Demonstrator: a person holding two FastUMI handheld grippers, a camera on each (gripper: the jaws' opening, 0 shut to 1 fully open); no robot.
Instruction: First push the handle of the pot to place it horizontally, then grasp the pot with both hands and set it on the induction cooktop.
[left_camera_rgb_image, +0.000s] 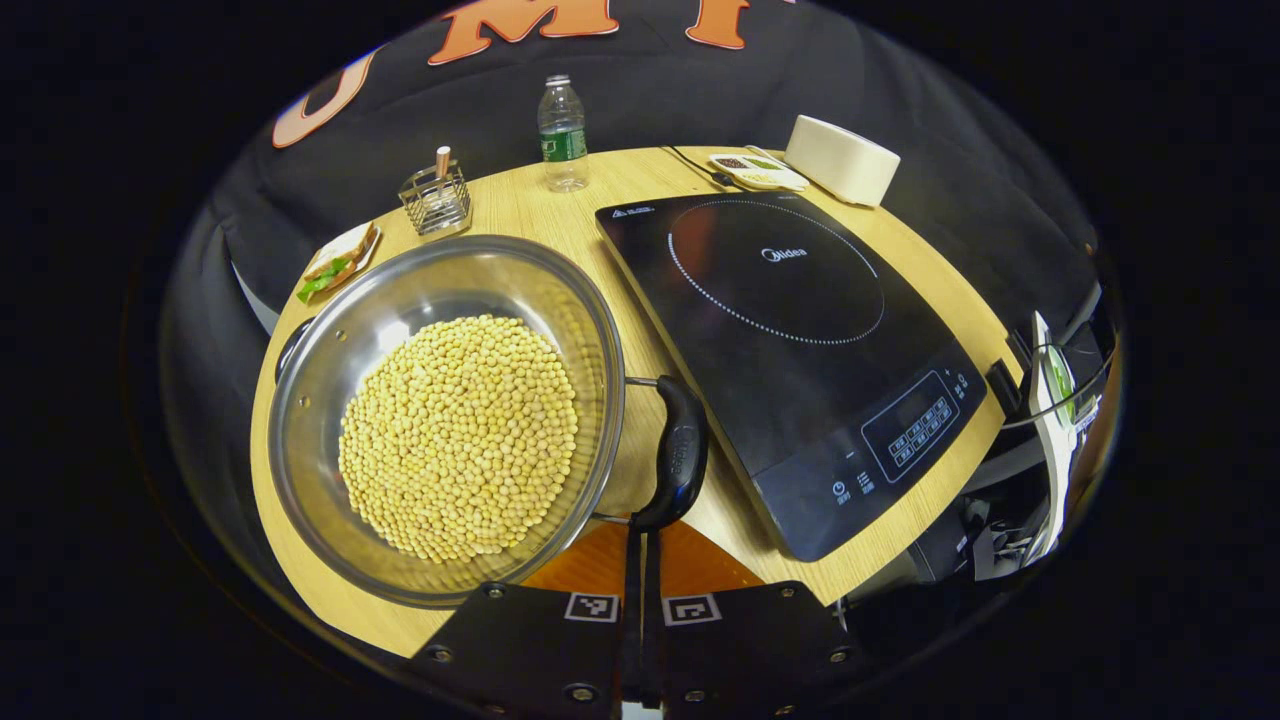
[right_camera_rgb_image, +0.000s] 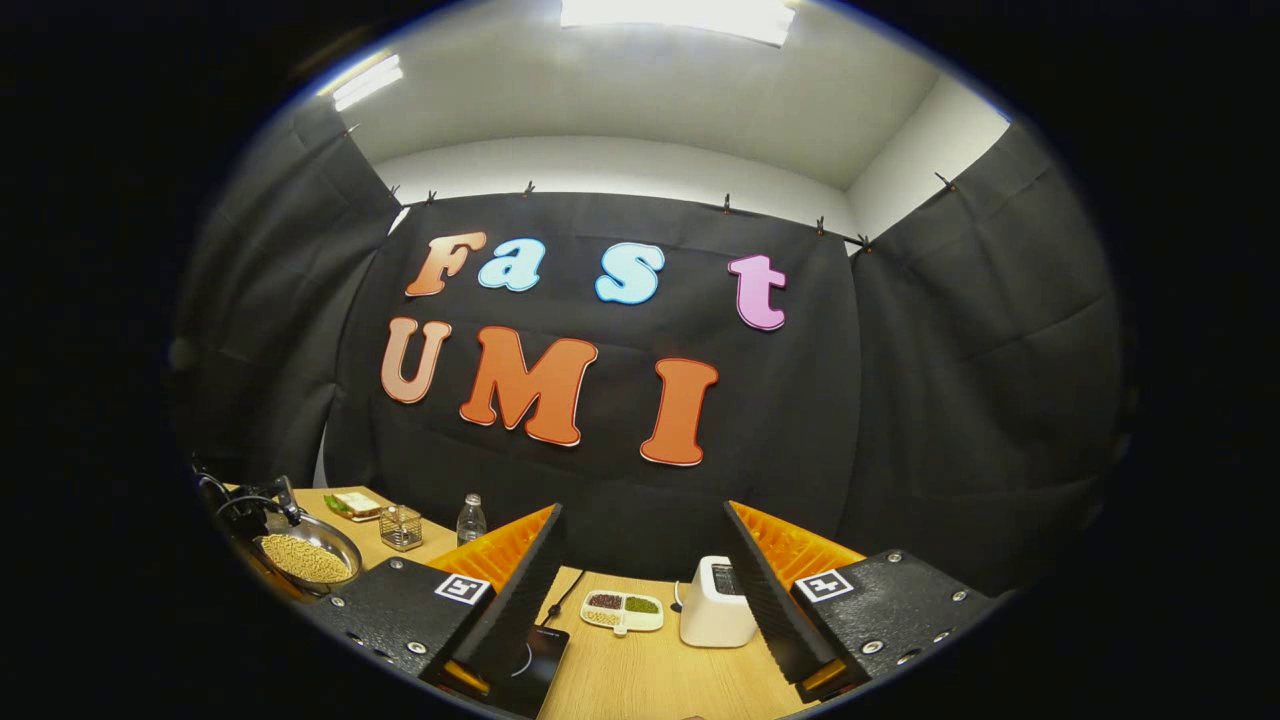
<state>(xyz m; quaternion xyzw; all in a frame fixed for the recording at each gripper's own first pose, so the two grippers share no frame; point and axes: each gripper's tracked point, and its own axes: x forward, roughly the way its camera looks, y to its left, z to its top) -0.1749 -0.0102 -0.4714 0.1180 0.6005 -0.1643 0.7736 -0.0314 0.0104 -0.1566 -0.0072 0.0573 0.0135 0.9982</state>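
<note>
Left gripper view has the stainless pot (left_camera_rgb_image: 445, 420) sitting on the wooden tabletop (left_camera_rgb_image: 520, 205) toward its left edge, loaded with yellow soybeans (left_camera_rgb_image: 458, 438). Its black handle (left_camera_rgb_image: 678, 455) points at the near edge, lying right beside the induction cooktop (left_camera_rgb_image: 790, 350), which takes up the right half of the tabletop. The left gripper (left_camera_rgb_image: 642, 545) has its fingers pressed nearly together, just a sliver of gap, tips right at the lower end of the handle; can't tell if they actually touch it. Along the far edge there's a water bottle (left_camera_rgb_image: 562, 135), a wire holder (left_camera_rgb_image: 436, 200) with a stick in it, a plate with a sandwich (left_camera_rgb_image: 338, 265) near the far left corner, a divided dish of beans (left_camera_rgb_image: 757, 171) and a white toaster (left_camera_rgb_image: 842, 158) at the far right.

Right gripper view looks mostly at the booth wall, with the right gripper (right_camera_rgb_image: 645, 590) spread wide and holding nothing, up above the tabletop (right_camera_rgb_image: 650, 680). Between its fingers sit the divided dish (right_camera_rgb_image: 622, 610) and the toaster (right_camera_rgb_image: 716, 600), and a corner of the cooktop (right_camera_rgb_image: 535, 655) peeks by the left finger. The pot (right_camera_rgb_image: 305, 555) shows way off at the left.
</note>
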